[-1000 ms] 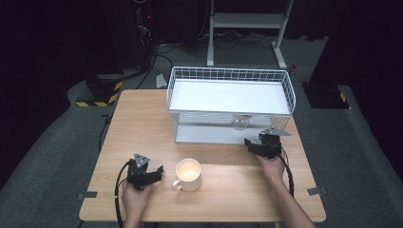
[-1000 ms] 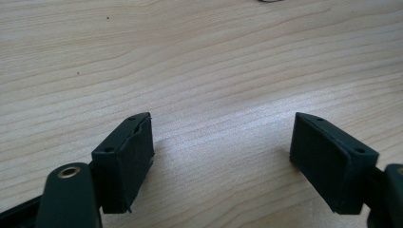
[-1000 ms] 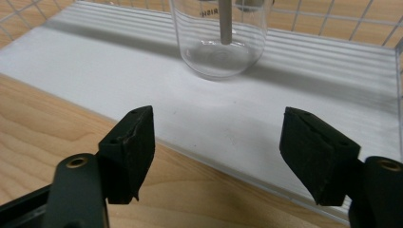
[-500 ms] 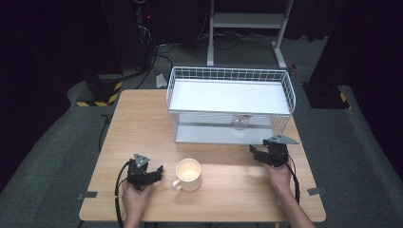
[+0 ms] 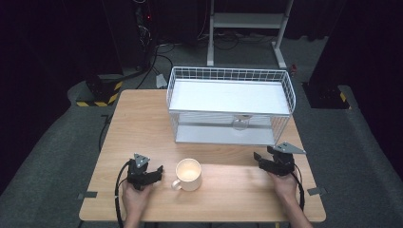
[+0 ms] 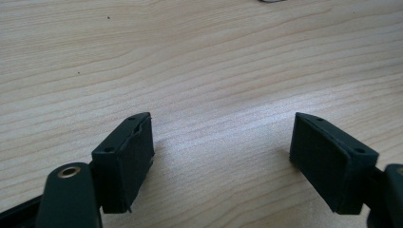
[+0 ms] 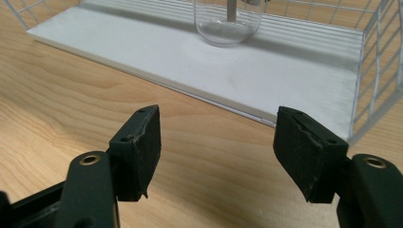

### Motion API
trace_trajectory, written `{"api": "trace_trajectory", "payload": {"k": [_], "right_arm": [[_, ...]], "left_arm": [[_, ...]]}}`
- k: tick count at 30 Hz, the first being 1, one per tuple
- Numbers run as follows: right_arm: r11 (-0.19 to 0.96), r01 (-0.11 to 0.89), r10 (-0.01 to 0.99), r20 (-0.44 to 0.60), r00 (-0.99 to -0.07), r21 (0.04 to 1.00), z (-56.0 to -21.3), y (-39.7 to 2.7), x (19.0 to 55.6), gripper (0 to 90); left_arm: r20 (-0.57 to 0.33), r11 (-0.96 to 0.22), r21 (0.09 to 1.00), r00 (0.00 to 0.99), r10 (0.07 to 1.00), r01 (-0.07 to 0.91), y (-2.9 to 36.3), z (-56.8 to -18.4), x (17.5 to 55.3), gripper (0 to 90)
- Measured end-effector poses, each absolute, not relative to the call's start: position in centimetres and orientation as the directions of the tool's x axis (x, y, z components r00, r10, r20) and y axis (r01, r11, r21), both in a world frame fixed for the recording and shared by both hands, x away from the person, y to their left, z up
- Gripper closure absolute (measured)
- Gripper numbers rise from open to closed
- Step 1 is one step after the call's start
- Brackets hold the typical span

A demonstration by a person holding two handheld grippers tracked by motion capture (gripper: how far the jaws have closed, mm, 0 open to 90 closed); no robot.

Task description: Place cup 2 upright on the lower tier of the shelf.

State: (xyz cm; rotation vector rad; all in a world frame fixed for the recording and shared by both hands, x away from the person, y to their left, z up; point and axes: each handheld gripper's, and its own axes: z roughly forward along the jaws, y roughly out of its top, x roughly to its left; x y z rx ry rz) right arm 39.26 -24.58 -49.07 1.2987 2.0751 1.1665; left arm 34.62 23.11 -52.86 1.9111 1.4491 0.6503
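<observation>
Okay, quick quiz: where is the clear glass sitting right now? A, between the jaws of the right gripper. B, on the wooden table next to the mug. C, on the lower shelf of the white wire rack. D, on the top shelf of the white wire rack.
C: the clear glass stands on the lower shelf of the white wire rack, under the top shelf, and the right gripper view shows it there beyond empty jaws.

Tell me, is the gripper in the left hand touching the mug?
Apart. In the high view a strip of bare table shows between the left gripper and the mug. The left gripper view shows wood alone between its open jaws.
</observation>
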Motion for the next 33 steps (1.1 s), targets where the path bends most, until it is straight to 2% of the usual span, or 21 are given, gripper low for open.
{"api": "trace_trajectory", "payload": {"k": [12, 26, 32, 33], "right_arm": [[0.197, 0.524, 0.88, 0.087, -0.467, 0.829, -50.2, -25.7, 37.7, 33.5], [0.29, 0.544, 0.875, 0.012, -0.483, 0.788, -51.9, -26.6, 35.9, 32.3], [0.318, 0.565, 0.877, -0.01, -0.48, 0.761, -52.1, -26.4, 36.0, 29.7], [0.349, 0.599, 0.873, -0.018, -0.487, 0.721, -52.3, -26.3, 36.5, 23.6]], "left_arm": [[0.008, -0.184, 0.743, 0.266, 0.964, 0.643, 23.1, -52.9, 34.6, 22.8], [0.001, -0.195, 0.744, 0.29, 0.957, 0.639, 23.2, -52.9, 34.4, 22.8], [-0.009, -0.212, 0.735, 0.321, 0.947, 0.645, 23.4, -52.7, 34.0, 22.5], [-0.033, -0.203, 0.742, 0.336, 0.941, 0.639, 23.5, -52.6, 33.7, 22.3]]}}
